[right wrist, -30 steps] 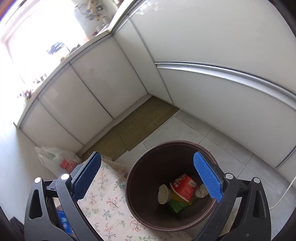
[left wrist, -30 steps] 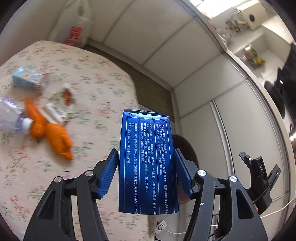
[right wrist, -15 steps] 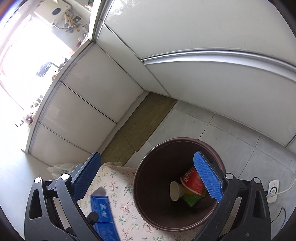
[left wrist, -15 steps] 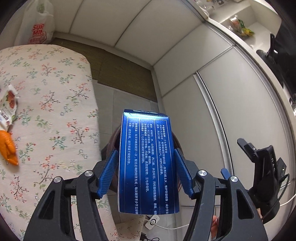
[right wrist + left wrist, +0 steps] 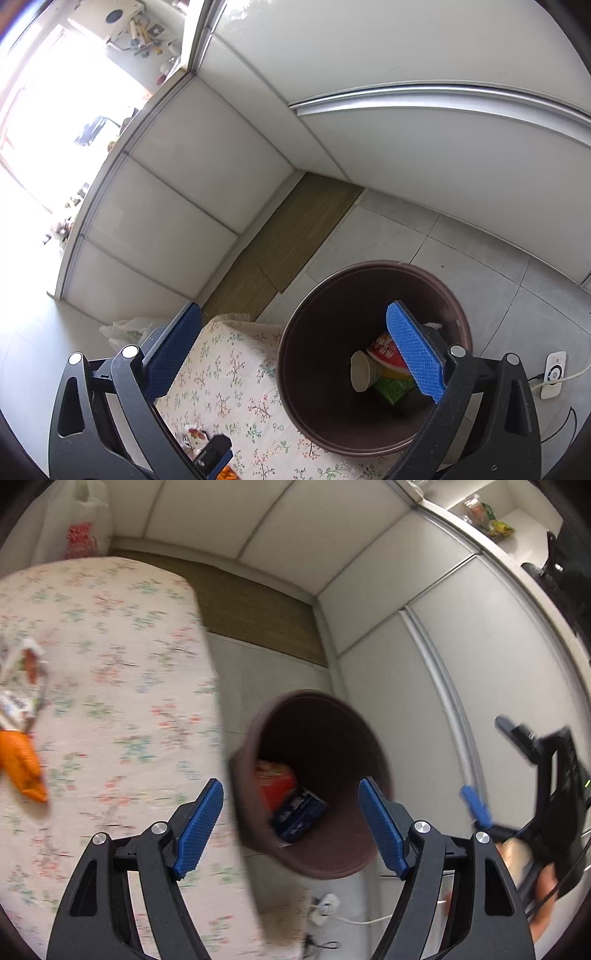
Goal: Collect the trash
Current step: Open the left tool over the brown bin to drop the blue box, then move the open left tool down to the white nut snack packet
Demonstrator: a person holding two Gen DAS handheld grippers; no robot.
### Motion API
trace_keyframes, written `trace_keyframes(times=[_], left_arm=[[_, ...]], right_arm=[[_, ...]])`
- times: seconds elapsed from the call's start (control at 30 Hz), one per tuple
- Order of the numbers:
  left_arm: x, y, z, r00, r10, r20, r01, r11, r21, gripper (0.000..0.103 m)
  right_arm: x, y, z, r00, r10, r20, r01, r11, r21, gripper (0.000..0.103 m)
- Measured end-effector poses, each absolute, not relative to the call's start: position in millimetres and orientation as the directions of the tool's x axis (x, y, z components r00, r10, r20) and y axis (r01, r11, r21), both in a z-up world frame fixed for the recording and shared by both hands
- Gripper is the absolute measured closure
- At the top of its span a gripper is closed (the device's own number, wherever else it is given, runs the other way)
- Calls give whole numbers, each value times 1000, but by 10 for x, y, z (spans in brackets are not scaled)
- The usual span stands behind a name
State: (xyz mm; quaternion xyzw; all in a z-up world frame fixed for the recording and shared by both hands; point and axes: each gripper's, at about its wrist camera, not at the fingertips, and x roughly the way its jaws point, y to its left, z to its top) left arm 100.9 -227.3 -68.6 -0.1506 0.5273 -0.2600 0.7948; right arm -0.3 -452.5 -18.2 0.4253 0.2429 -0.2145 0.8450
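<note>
Now, at the far left of the left wrist view, a white wrapper (image 5: 22, 686) and an orange glove (image 5: 22, 768) lie on the flowered table (image 5: 122, 686), with a white plastic bag (image 5: 79, 528) standing on the floor beyond the table's far end. Further right, the left gripper (image 5: 290, 825) hangs over the gap between the table edge and the brown bin (image 5: 354, 860); its jaws have just been opening and now stand released, wide apart, with nothing between the blue pads. The blue box (image 5: 299, 814) lies inside the bin, tilted against a red packet (image 5: 275, 782) on the bin's left side, well clear of the pads. At the right edge the right gripper (image 5: 554, 801) shows from the side, with fingers of a hand (image 5: 543, 882) wrapped round its handle. In the right wrist view, the table (image 5: 236, 373) sits at lower left, touching or just beside the bin (image 5: 295, 384). The right gripper (image 5: 295, 354) is also released, its pads spread wide and empty above the bin. Inside the bin a paper cup (image 5: 364, 373) lies on its side beside a green carton (image 5: 393, 389) and a red packet (image 5: 384, 349); the blue box cannot be made out here. On the floor at far right, a white plug adapter (image 5: 554, 373) lies with its cable.
</note>
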Motion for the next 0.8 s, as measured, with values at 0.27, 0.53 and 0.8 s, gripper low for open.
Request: trace_keyframes(times=[0.27,0.53,0.8], left_arm=[[910,-1531,-790,373,-412,-832,194,911,-364,29],[928,-576,-1099,371,-290,-882,35,954,-299,28],[937,136,-1489,342,-399,-851,-121,879,-461,28]], right_arm=[[330,-4097,-206,775,-71,-628,516,644,565,7],[715,-3398,-303,730,10,-683,426,775,466,7],[994,-2719,-488,664,81,-743,309,875,372,7]])
